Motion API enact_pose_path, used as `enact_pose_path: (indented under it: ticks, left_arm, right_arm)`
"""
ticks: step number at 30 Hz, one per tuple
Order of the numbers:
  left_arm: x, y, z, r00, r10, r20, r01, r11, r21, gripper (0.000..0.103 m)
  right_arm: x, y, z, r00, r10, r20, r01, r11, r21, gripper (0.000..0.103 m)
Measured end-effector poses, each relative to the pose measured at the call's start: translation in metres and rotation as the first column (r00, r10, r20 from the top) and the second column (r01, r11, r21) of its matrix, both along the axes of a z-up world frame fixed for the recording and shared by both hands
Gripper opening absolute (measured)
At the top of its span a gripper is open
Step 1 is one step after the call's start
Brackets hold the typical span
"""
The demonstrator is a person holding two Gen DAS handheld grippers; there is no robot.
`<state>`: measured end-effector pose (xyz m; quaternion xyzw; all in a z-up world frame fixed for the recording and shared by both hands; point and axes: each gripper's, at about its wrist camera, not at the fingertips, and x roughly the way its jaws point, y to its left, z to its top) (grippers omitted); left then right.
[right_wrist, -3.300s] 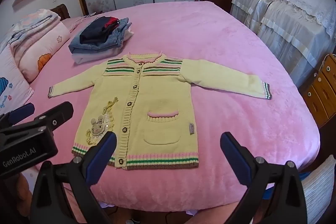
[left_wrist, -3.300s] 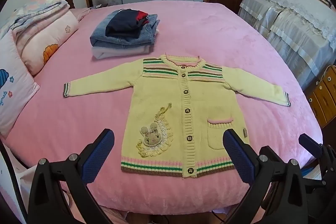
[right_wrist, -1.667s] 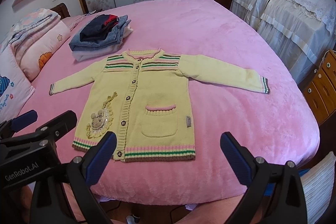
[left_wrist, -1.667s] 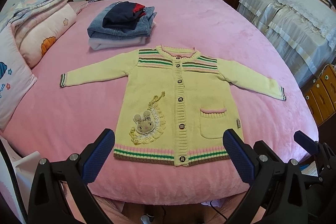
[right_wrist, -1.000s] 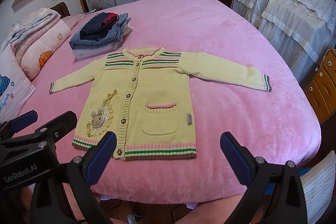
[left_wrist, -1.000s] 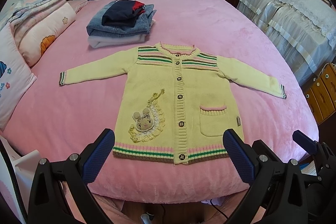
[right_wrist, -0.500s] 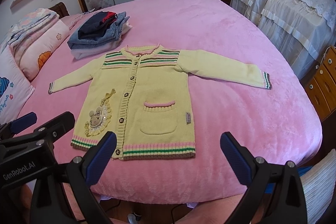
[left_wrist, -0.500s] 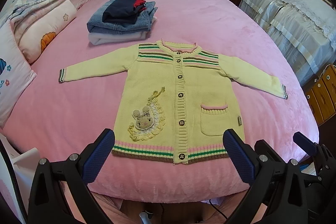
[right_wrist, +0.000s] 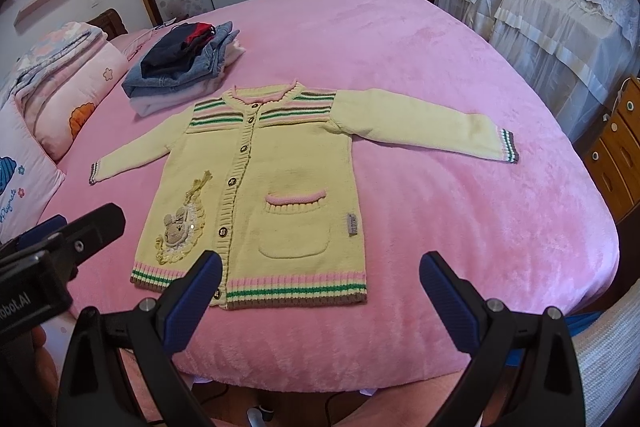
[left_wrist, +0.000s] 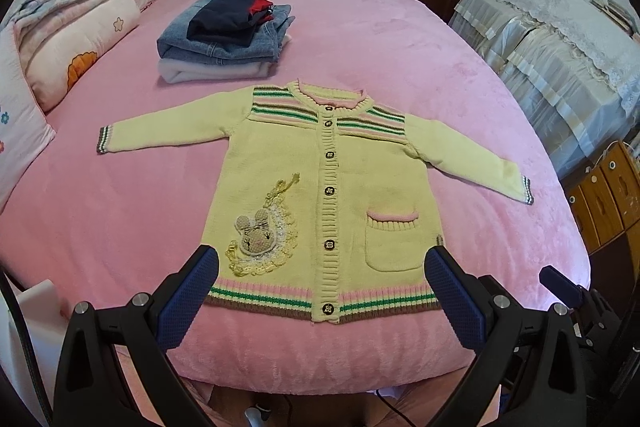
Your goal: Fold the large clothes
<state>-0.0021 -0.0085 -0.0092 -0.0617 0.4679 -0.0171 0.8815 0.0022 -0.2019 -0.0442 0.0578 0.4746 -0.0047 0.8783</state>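
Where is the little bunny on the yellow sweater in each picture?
Left wrist view: the bunny patch sits low and left of centre on the yellow cardigan, just above the left gripper.
Right wrist view: the bunny patch is lower left, left of the button strip.
Shared landmark: the folded clothes stack lies beyond the cardigan's collar in both.

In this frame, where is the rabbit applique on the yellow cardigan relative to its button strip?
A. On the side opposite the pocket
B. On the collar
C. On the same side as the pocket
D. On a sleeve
A: the rabbit applique sits across the button strip from the pocket on the yellow cardigan.
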Motion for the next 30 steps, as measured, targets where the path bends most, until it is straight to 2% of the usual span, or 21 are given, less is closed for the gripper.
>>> enact_pose_path:
  ticks: [5, 11, 15, 21, 23, 26, 30]
  left_arm:
    - [0.010, -0.007, -0.002, 1.000, -0.014, -0.012, 0.015, 0.999, 0.032, 0.102]
    - [0.023, -0.020, 0.007, 0.999, -0.044, 0.026, 0.042, 0.995, 0.090, 0.102]
    - [0.038, -0.030, 0.017, 0.997, -0.072, 0.040, 0.069, 0.994, 0.083, 0.102]
    - [0.061, -0.044, 0.039, 0.982, -0.108, 0.152, 0.098, 0.992, 0.075, 0.102]
    - [0.073, -0.050, 0.048, 0.975, -0.100, 0.200, 0.081, 0.992, 0.098, 0.102]
    - [0.093, -0.058, 0.055, 0.970, -0.089, 0.226, 0.063, 0.991, 0.120, 0.102]
    - [0.126, -0.071, 0.052, 0.972, -0.097, 0.215, 0.079, 0.992, 0.093, 0.102]
  right_arm:
    - [0.005, -0.007, 0.000, 1.000, 0.000, 0.007, 0.000, 1.000, -0.002, 0.099]
    - [0.017, -0.022, 0.009, 0.999, -0.007, 0.045, 0.007, 1.000, -0.017, 0.100]
    - [0.028, -0.041, 0.020, 0.995, -0.037, 0.089, 0.039, 0.999, -0.018, 0.099]
    - [0.047, -0.068, 0.040, 0.984, -0.077, 0.164, 0.082, 0.996, -0.023, 0.099]
    - [0.055, -0.078, 0.049, 0.977, -0.092, 0.193, 0.097, 0.995, -0.019, 0.099]
    - [0.066, -0.094, 0.059, 0.966, -0.115, 0.231, 0.122, 0.992, -0.014, 0.099]
    - [0.082, -0.117, 0.063, 0.958, -0.154, 0.244, 0.156, 0.988, 0.010, 0.099]
